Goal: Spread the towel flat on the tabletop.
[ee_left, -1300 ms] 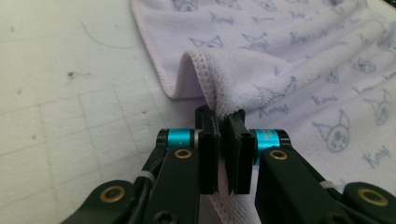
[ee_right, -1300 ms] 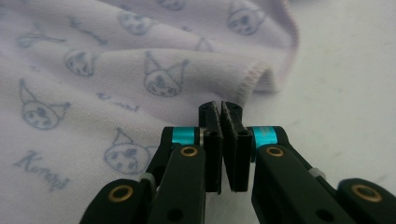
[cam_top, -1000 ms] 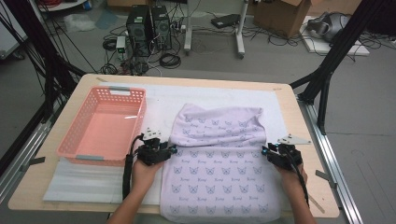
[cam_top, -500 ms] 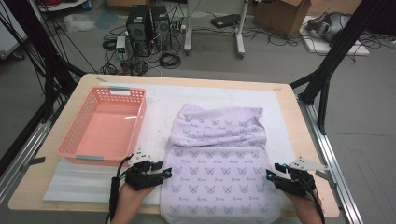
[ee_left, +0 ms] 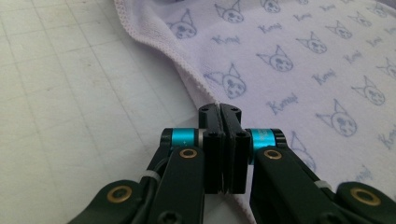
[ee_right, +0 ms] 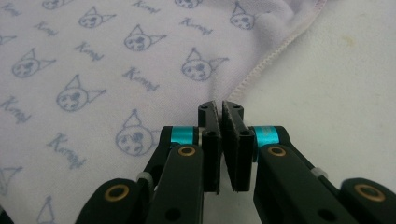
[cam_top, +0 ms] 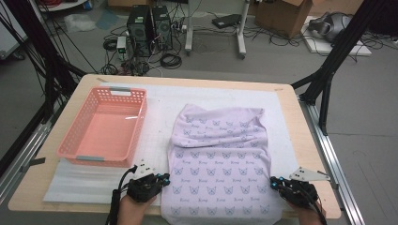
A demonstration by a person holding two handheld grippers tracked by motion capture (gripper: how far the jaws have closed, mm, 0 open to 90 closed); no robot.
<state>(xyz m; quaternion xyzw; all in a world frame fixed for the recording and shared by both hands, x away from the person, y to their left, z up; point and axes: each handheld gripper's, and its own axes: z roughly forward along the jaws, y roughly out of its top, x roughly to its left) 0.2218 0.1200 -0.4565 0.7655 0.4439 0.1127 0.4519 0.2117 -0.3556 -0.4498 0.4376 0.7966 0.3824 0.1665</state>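
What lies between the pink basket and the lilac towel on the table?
In the high view, a bare strip of white mat separates the pink basket from the lilac towel.

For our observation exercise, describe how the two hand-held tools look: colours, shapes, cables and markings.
Each tool is black. The left tool and the right tool each have two flat black jaws on jointed arms with brass-coloured rivets and bright turquoise metal collars. From above, the right tool carries a grey three-cornered plate, and a black cable trails from the left tool.

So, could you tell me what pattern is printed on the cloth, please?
The cloth is pale lilac with repeated blue cat-like faces and small script words, clearest in the left gripper view.
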